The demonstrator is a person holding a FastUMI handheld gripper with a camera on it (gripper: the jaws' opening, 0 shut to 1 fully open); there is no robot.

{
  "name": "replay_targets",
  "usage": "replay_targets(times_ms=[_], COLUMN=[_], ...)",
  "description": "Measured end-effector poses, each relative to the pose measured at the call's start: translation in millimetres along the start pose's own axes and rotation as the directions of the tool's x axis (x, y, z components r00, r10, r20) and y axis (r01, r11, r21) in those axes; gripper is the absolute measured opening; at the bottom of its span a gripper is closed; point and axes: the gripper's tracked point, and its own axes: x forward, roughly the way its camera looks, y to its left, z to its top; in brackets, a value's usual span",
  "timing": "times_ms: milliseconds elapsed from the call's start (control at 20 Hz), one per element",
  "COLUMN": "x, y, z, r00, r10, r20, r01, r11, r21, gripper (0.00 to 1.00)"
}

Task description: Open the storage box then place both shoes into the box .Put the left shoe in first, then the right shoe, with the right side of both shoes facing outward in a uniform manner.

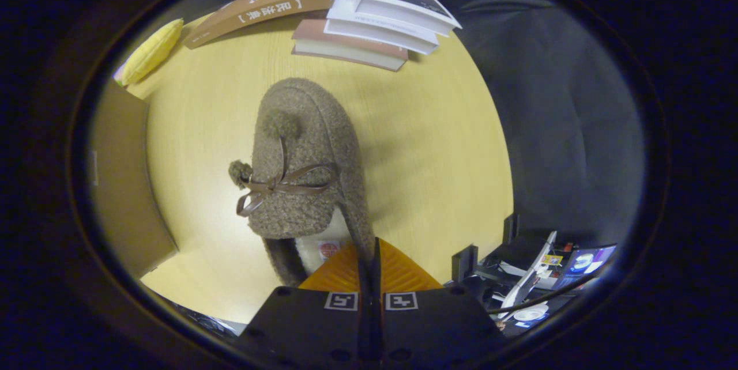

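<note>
Orange ribbed fingers (351, 269) of the gripper (369, 269) are sitting closest to the lens, drawn together until hardly any gap is showing between them. They are pinching the thin rim of the shoe's heel opening, so the tongs are closed narrow and gripping the shoe.

Beneath everything, the pale yellow wood-grain worktop (438, 151) is spreading wide, ending in a curved edge on the right, past which dark cloth is hanging. Against the worktop's left edge, the brown cardboard wall of the storage box (124, 185) is standing; whether its lid is open cannot be told from here.

Just ahead of the fingers, the shoe (308, 151) is stretching toward the middle of the worktop, toe pointing away. It is a fuzzy grey-brown slipper with a thin brown ribbon bow (277, 185) across its top and two small pompoms (281, 123), one near the toe, one dangling at its left side. Whether its sole is resting on the worktop or lifted cannot be judged.

At the worktop's far edge, a stack of books (375, 18) is lying flat, and a long brown book (262, 7) is lying beside it to the left. Near the far left corner, a yellow ridged thing shaped like an ear of corn (151, 50) is lying just beyond the box.
</note>
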Motion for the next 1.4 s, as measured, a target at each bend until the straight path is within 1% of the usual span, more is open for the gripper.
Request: replay_targets(times_ms=[300, 550, 650, 900, 1050, 1200, 1300, 1400], x=[-76, -151, -180, -244, -266, -272, -262, -247], y=[-15, -6, 6, 56, 112, 174, 207, 234], z=[-5, -2, 0, 10, 19, 22, 24, 25], r00=[0.992, 0.970, 0.959, 0.928, 0.915, 0.914, 0.924, 0.939], r10=[-0.094, -0.133, -0.130, -0.085, -0.003, 0.091, 0.124, 0.139], r20=[0.087, 0.201, 0.250, 0.362, 0.404, 0.394, 0.363, 0.314], r01=[0.096, 0.145, 0.147, 0.124, 0.063, -0.023, -0.061, -0.091], r11=[0.995, 0.989, 0.988, 0.989, 0.989, 0.984, 0.982, 0.982], r21=[-0.013, -0.044, -0.050, -0.086, -0.135, -0.174, -0.180, -0.165], gripper=[0.03, 0.03, 0.03, 0.03, 0.03, 0.03, 0.03, 0.03])
